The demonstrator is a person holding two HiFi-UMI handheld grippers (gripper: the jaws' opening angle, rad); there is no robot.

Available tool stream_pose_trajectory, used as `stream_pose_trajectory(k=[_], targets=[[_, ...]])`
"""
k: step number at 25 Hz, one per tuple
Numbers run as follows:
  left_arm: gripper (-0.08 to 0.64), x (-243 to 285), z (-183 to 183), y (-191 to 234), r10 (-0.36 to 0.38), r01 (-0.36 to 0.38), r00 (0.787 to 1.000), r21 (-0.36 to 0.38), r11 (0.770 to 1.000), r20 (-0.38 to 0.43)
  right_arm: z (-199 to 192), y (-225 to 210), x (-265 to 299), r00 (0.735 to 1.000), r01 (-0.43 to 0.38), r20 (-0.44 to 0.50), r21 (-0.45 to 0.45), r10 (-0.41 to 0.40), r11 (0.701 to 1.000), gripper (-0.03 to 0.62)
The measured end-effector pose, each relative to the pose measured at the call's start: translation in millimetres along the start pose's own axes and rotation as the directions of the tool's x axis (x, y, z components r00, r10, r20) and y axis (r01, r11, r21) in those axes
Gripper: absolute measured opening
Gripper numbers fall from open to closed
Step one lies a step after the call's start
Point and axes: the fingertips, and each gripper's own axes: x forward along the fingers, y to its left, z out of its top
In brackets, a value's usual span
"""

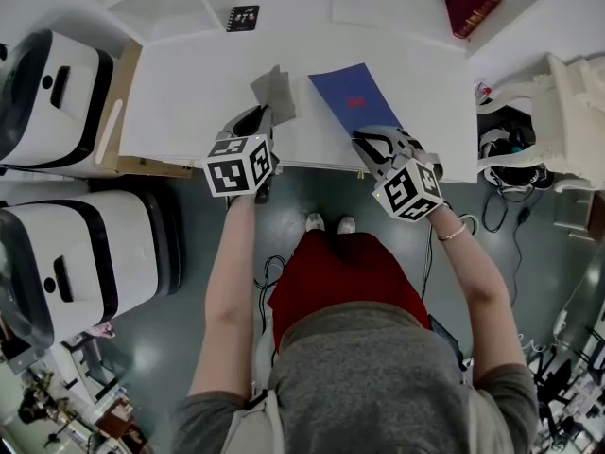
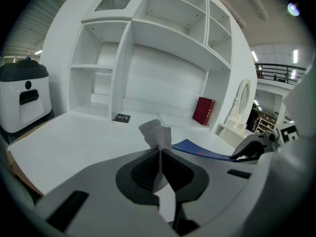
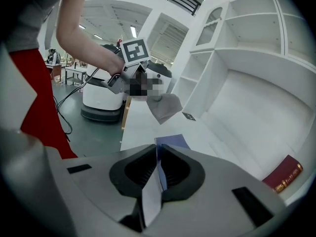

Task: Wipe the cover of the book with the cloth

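Two grippers split the work, one job each. The left gripper (image 2: 159,154) has its fingers (image 2: 140,171) pressed together on a grey cloth (image 2: 155,132). They pinch it low down, so most of the fabric stands free beyond the tips. That shallow grip probably leaves a loose flap to drag across a surface. In the head view the cloth is over the white tabletop (image 1: 189,93), slightly left of centre in the upper half of the frame, near the book but apart from it.

The right gripper (image 3: 158,152) has its fingers (image 3: 177,169) closed on the near edge of the thin blue book (image 1: 352,95), with the cover running between the pads. The book lies just right of centre in the head view, set at an angle, its near end towards the tabletop's front edge where the gripper meets it. In the left gripper view that near end looks slightly raised, though I cannot tell whether the far end rests flat. Holding the edge most likely steadies the book so it won't slide under the wiping.

Wiping looks not yet begun, since cloth and cover are not touching. A dark red book (image 1: 471,0) at upper right and a small black card (image 1: 243,17) near the top lie well apart from both grippers.
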Motion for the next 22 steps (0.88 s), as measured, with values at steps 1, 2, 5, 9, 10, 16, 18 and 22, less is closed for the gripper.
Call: stream_pose_trajectory(k=[1, 2, 5, 9, 10, 16, 18, 22], targets=[[0.025, -0.6, -0.9, 0.2, 0.001, -0.001, 1.0, 0.0, 1.0, -0.001, -2.5, 3.8, 1.9, 1.0, -0.014, -0.008, -0.003, 0.014, 1.0, 0.033], [0.025, -1.4, -1.8, 0.5, 0.002, -0.002, 1.0, -0.001, 1.0, -0.002, -5.0, 7.7, 3.7, 0.999, -0.028, -0.017, -0.007, 0.027, 1.0, 0.034], [0.025, -3.5, -4.1, 2.3, 0.005, -0.005, 1.0, -0.004, 1.0, -0.003, -12.7, 18.2, 9.2, 0.997, -0.063, -0.041, -0.017, 0.062, 0.998, 0.034], [0.025, -4.8, -4.9, 4.0, 0.004, -0.004, 1.0, -0.007, 1.0, -0.002, -19.6, 26.0, 13.7, 0.994, -0.087, -0.067, -0.022, 0.085, 0.996, 0.034], [0.025, -5.3, -5.0, 4.2, 0.003, -0.003, 1.0, -0.007, 1.0, -0.002, -20.7, 27.4, 14.1, 0.993, -0.091, -0.073, -0.023, 0.089, 0.996, 0.034], [0.025, -6.3, -6.2, 2.8, -0.008, 0.007, 1.0, -0.005, 1.0, -0.002, -29.2, 33.3, 14.7, 0.986, -0.118, -0.122, -0.026, 0.114, 0.993, 0.043], [0.025, -6.7, -5.7, 0.4, -0.014, 0.014, 1.0, -0.004, 1.0, -0.001, -33.3, 35.2, 14.2, 0.983, -0.126, -0.141, -0.032, 0.12, 0.992, 0.046], [0.025, -8.0, -4.5, -2.4, -0.021, 0.021, 1.0, 0.0, 1.0, 0.002, -40.0, 40.6, 14.0, 0.975, -0.145, -0.174, -0.042, 0.136, 0.989, 0.053]])
